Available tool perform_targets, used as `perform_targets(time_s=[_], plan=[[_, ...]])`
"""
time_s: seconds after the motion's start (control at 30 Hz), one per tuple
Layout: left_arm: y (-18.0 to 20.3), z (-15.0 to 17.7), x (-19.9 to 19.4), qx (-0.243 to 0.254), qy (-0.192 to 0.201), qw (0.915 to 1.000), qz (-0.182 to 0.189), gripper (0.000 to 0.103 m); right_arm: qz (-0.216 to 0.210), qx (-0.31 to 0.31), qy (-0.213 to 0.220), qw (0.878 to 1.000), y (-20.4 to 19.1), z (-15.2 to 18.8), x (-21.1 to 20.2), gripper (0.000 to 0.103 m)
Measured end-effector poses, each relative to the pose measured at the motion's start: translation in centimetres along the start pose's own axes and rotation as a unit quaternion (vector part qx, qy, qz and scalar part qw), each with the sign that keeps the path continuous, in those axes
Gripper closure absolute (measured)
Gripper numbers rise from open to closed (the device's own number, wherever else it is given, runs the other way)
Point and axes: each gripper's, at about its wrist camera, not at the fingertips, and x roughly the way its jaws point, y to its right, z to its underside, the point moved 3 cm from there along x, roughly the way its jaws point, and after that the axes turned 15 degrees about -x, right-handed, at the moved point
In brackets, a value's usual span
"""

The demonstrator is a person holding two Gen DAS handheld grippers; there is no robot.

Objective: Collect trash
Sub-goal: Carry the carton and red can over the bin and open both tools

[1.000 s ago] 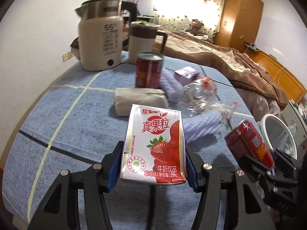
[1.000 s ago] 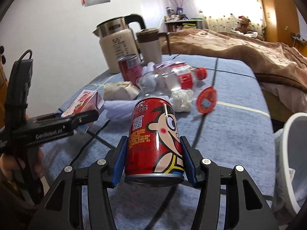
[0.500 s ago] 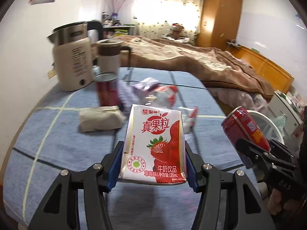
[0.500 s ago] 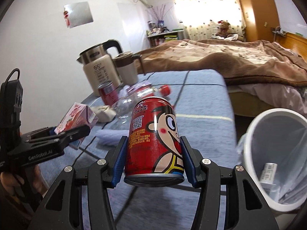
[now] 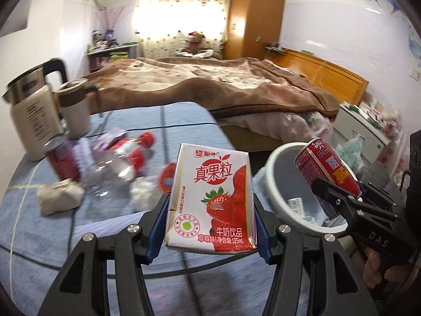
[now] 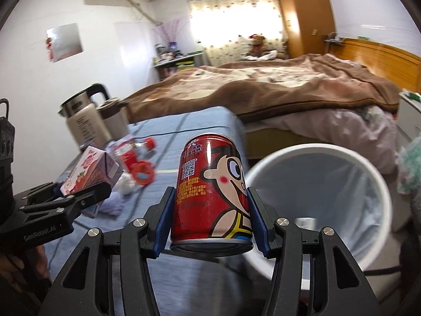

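Trash mid-carry, two pieces at once, on the way to the white waste bin (image 6: 315, 148). Strawberry milk carton (image 5: 210, 202) upright at centre frame in the left wrist view, clamped on both sides by the blue pads of the left gripper (image 5: 210, 223), jaws part-open to the carton's width. Red cartoon drink can (image 6: 213, 192) upright at centre frame in the right wrist view, pinched likewise by the right gripper (image 6: 210, 221), jaws set to the can's width. Judged as the transport step, drop not yet made: bin mouth at lower right in both views, beside the can rather than under it, with the carton well short of the rim. Next move calls for bringing each gripper over the opening, tipping down and spreading the jaws, the can likely first since it sits nearer the rim. More left on the blue tablecloth (image 5: 171, 121) at left of frame: crushed plastic bottle (image 5: 118, 163), second red can (image 5: 61, 163), paper-wrapped wad (image 5: 59, 196), crumpled tissue (image 5: 142, 194). Against a second ago: bin grown from a sliver at the right edge to a large open circle at lower right, table litter slid from centre to the left, more of the bed in view, both grips unchanged.
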Motion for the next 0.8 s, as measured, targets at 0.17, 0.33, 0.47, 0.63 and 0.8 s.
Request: perform_targets(time_s=[0.17, 0.33, 0.47, 0.63, 0.8], plan=[[3.7, 0.4, 1.7, 0.021, -0.016, 0.9994, 0.023, 0.044, 0.038, 0.02, -0.009, 0.999, 3.5, 0.9, -0.5, 0.049], [7.1, 0.8, 3.2, 0.036, -0.029, 0.9978, 0.047, 0.044, 0.07, 0.034, -0.029, 0.997, 6.4, 2.0, -0.2, 0.049], [9.6, 1.0, 4.4, 0.054, -0.039, 0.9959, 0.06, 0.044, 0.091, 0.041, -0.056, 0.993, 8.6, 2.9, 0.5, 0.049], [12.0, 1.6, 5.8, 0.073, -0.054, 0.9933, 0.072, 0.044, 0.097, 0.045, -0.077, 0.991, 10.4, 4.0, 1.0, 0.049], [13.1, 1.9, 6.9, 0.071, -0.066, 0.9924, 0.076, 0.043, 0.096, 0.048, -0.085, 0.991, 11.4, 4.6, 1.3, 0.049]])
